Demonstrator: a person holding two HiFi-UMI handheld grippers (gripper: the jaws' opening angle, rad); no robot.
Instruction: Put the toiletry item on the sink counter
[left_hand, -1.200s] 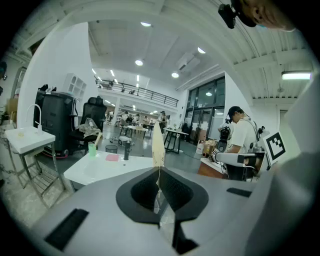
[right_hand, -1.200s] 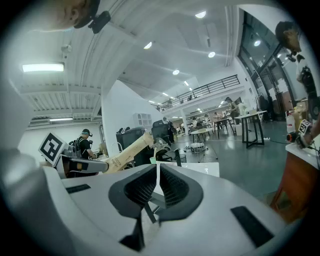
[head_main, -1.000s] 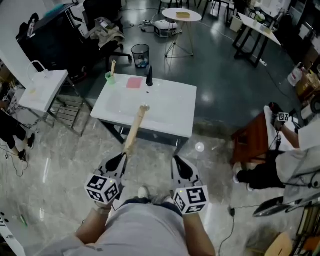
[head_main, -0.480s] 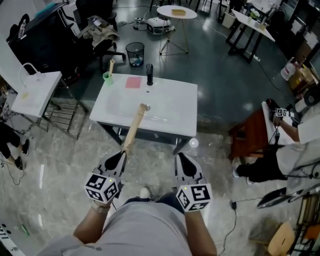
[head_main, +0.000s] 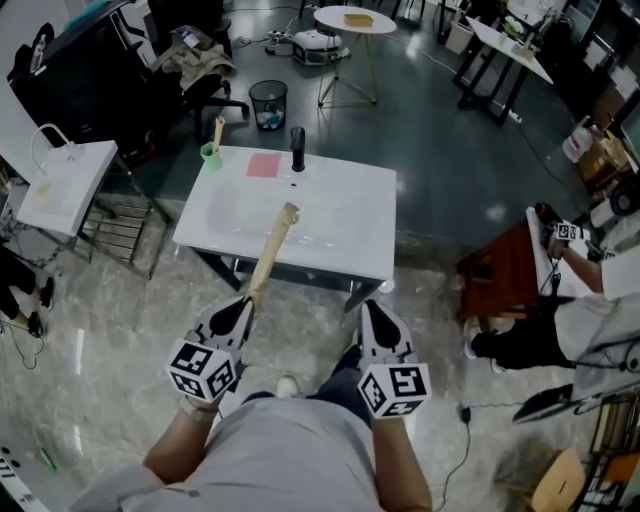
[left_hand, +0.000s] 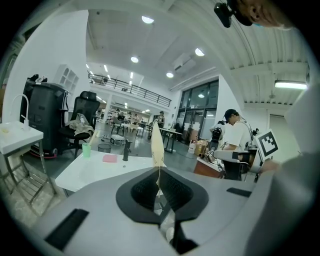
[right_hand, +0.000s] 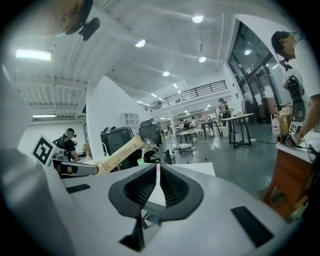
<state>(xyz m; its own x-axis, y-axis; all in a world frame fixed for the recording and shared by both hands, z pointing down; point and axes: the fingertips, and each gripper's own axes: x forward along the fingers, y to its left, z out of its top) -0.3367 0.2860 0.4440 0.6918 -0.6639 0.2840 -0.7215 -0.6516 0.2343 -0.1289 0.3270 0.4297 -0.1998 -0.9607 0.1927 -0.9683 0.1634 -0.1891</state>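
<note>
The tan tube (head_main: 269, 252) is clenched at its near end in the left hand-held gripper (head_main: 243, 306), and its far end points out over the near side of the white counter (head_main: 362, 240). The right hand-held gripper (head_main: 372, 312), to its right, is closed on nothing. A black tap (head_main: 297, 148), a pink pad (head_main: 264, 166) and a green cup (head_main: 210, 154) sit along the counter's far edge.

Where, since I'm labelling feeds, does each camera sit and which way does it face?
Head view: on the person's head, steeply down at the sink counter; torso, forearms, left gripper, right gripper show.
Left gripper view: on that gripper, along jaws shut on the tan tube.
Right gripper view: on that gripper, along shut, empty jaws.
All share tube and counter.
</note>
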